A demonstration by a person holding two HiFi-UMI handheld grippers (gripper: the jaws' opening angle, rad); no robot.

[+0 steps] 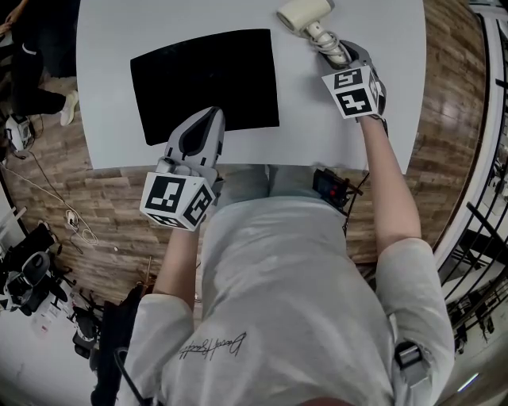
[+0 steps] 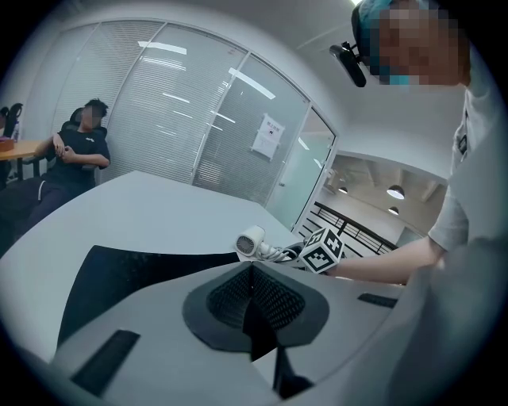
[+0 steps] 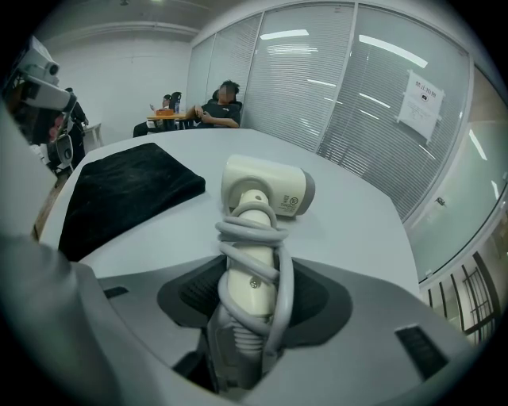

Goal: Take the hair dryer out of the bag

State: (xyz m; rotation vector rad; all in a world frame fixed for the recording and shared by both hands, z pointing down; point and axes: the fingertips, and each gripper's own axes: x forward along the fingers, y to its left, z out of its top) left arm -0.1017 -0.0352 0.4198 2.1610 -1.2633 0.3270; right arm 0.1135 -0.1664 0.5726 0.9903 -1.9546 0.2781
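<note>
Lying outside the black bag [image 1: 206, 83], hair dryer [image 1: 305, 14] between opening right tool [image 3: 248, 317], left tool [image 1: 209, 115] closed.

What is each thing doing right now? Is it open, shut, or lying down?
hair dryer: lying on the table, cord wrapped round its handle.
black bag: lying flat on the table.
left gripper: shut, empty.
right gripper: jaws opening, hair dryer handle between them.
</note>
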